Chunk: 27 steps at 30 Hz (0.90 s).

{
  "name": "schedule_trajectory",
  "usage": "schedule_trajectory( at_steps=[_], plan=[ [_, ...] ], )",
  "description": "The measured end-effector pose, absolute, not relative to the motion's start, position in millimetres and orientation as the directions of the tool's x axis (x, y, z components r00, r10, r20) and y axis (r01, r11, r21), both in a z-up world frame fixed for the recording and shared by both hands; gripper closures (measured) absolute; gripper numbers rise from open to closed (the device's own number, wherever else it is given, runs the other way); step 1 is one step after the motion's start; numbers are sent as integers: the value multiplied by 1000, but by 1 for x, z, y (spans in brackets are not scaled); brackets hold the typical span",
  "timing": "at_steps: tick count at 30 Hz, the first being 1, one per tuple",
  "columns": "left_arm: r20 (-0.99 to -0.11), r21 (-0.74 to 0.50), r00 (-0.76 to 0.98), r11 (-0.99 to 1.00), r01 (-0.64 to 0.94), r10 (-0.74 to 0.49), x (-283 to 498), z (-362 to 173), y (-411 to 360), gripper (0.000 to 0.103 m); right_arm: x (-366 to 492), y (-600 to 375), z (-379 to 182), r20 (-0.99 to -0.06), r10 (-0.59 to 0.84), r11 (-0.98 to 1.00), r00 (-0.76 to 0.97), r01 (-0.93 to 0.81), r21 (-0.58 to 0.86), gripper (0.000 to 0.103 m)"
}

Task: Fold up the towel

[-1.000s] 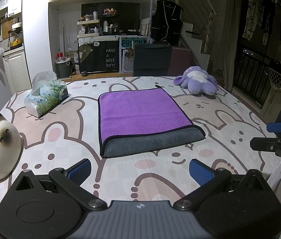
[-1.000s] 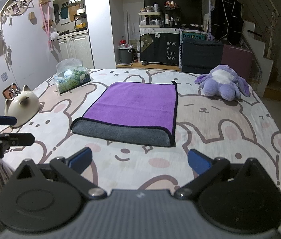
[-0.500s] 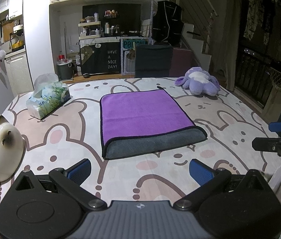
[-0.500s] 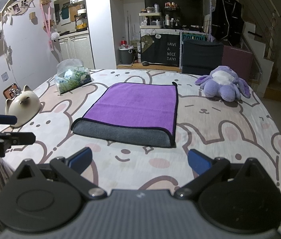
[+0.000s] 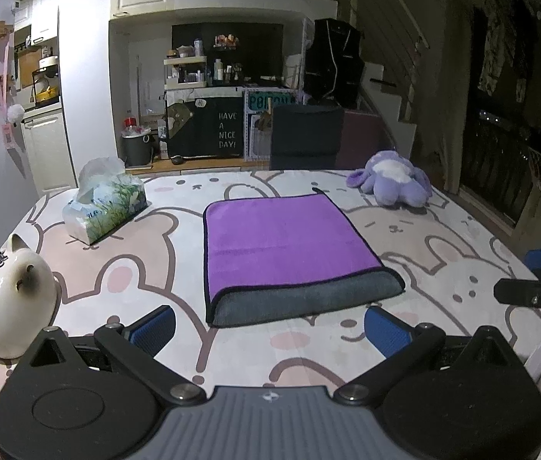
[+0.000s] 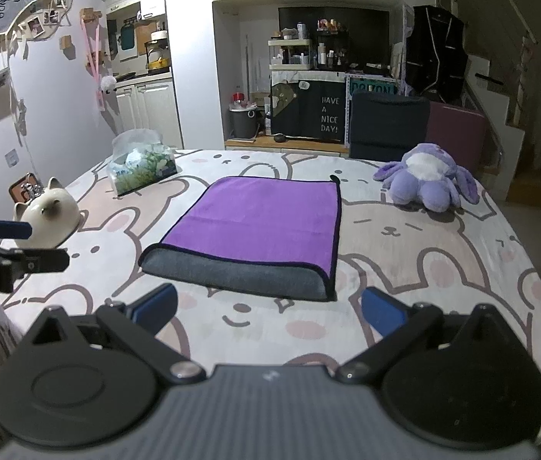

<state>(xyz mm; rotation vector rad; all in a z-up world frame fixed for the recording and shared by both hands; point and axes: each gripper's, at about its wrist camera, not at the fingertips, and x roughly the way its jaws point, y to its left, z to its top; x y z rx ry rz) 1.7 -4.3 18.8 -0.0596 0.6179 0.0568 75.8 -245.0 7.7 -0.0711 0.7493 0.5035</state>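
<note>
A purple towel (image 5: pixel 286 245) with a grey underside lies folded flat in the middle of the table, its grey fold edge nearest me. It also shows in the right wrist view (image 6: pixel 259 226). My left gripper (image 5: pixel 268 327) is open and empty, hovering short of the towel's near edge. My right gripper (image 6: pixel 268 312) is open and empty, also short of the near edge. The right gripper shows at the right edge of the left wrist view (image 5: pixel 539 280). The left gripper shows at the left edge of the right wrist view (image 6: pixel 5 245).
The table wears a bunny-print cloth (image 5: pixel 443 253). A tissue box (image 5: pixel 105 207) stands at the back left, a white cat-shaped pot (image 5: pixel 9 299) at the near left, a purple plush toy (image 5: pixel 393 184) at the back right. Kitchen shelves and a stair lie beyond.
Both grippers have drawn back slightly and risen a little; the towel has not moved. Both stay open.
</note>
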Motion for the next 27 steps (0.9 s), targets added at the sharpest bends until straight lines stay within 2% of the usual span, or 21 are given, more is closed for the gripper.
schedule_trajectory(
  at_steps=[14, 27],
  plan=[
    [-600, -54, 800, 996, -65, 20, 25, 23, -1, 0, 93, -244, 20, -632, 408, 883, 659, -462, 88, 0],
    [-628, -89, 778, 992, -86, 11, 61, 27, 13, 0, 122, -236, 16, -644, 436, 858, 629, -507, 85, 0]
  ],
)
